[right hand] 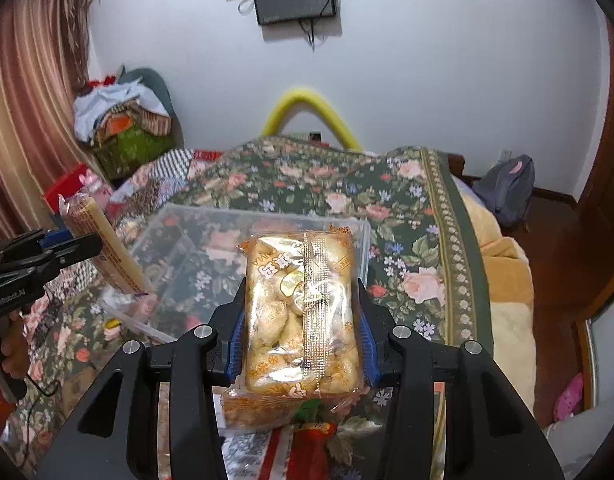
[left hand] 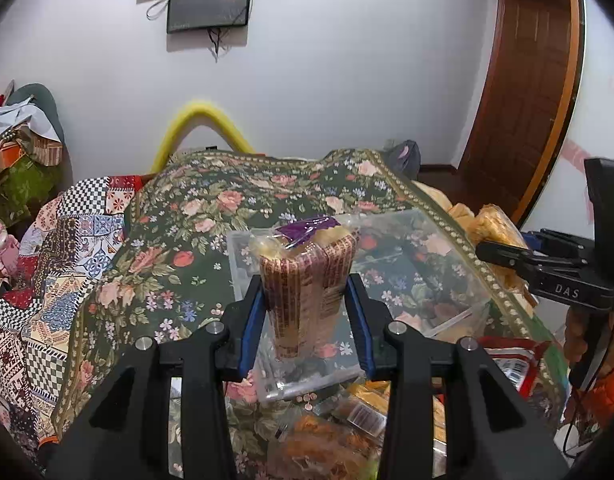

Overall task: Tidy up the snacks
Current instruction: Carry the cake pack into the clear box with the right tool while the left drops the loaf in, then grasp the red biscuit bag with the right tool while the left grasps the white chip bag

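Black two-finger left gripper (left hand: 307, 300) with blue pads fills the near edge of the left wrist view, its fingers clamped on a tall brown printed biscuit packet (left hand: 307, 280) with a purple crimped top, held upright above the near wall of a clear rigid plastic storage box (left hand: 459, 280). That box lies on a dark green floral bedspread (left hand: 211, 216); bare cloth opens to its left and beyond it, while a patchwork quilt (left hand: 59, 264) bunches along the bed's left side. Loose glossy snack packets (left hand: 347, 432) crowd the cloth just under the fingers. At the right edge the other black gripper shows side-on with a yellow packet in it.

From the right wrist view, the right gripper (right hand: 303, 320) has its blue-padded fingers pressed on the sides of a crinkly transparent orange-edged bag of golden pastries (right hand: 299, 304), held over the box's near right corner (right hand: 363, 240). More wrappers, one red (right hand: 303, 448), lie below. Right of the box the bedspread's bordered edge drops to a pale yellow blanket (right hand: 507, 280) and brown wooden floor (right hand: 555, 240). A yellow foam arch (right hand: 307, 112) stands behind the bed against the white wall.
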